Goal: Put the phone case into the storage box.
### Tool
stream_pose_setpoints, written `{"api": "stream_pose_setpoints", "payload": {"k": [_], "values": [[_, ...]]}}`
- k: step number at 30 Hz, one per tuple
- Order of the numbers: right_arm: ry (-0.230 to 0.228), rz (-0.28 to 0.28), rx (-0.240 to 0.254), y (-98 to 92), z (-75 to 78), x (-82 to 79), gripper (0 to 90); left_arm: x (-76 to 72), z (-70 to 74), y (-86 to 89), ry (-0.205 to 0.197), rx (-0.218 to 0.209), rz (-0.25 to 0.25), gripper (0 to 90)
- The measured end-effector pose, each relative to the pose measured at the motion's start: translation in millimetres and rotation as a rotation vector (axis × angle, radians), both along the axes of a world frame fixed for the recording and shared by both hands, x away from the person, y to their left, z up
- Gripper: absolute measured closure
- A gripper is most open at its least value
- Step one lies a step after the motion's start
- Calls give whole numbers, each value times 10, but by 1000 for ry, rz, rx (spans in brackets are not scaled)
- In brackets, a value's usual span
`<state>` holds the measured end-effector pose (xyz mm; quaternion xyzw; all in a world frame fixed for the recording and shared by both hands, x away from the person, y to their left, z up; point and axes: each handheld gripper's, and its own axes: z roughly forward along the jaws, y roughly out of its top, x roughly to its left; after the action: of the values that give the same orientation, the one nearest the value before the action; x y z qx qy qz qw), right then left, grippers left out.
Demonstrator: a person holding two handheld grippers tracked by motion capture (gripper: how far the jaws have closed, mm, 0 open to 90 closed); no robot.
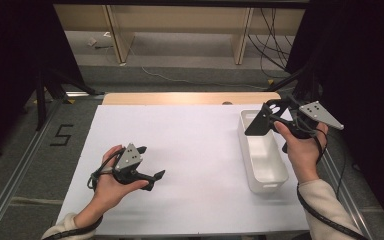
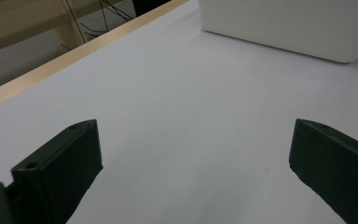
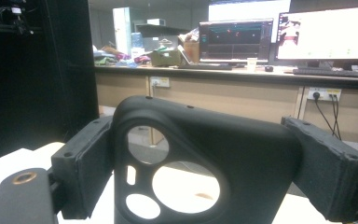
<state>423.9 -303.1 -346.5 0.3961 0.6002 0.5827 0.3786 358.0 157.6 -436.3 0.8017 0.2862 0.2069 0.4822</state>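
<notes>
A black plastic phone case with round camera cut-outs (image 3: 205, 158) is clamped by its two sides between the fingers of the right gripper (image 1: 270, 119), held in the air above the far end of the white rectangular plastic bin (image 1: 275, 175) at the right edge of the white surface (image 1: 190, 150). The left gripper (image 1: 150, 177) is rested near the near-left corner, its fingers (image 2: 60, 163) spread wide with nothing between them.

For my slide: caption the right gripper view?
Right gripper fingers clamp a black phone case.
</notes>
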Motion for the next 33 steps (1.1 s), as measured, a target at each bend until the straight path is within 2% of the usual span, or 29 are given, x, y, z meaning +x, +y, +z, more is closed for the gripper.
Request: {"api": "stream_pose_setpoints", "payload": {"k": [33], "values": [[-13,-18,-78,18,-4,40,152,4,-7,-1,6,-1,2,19]]}}
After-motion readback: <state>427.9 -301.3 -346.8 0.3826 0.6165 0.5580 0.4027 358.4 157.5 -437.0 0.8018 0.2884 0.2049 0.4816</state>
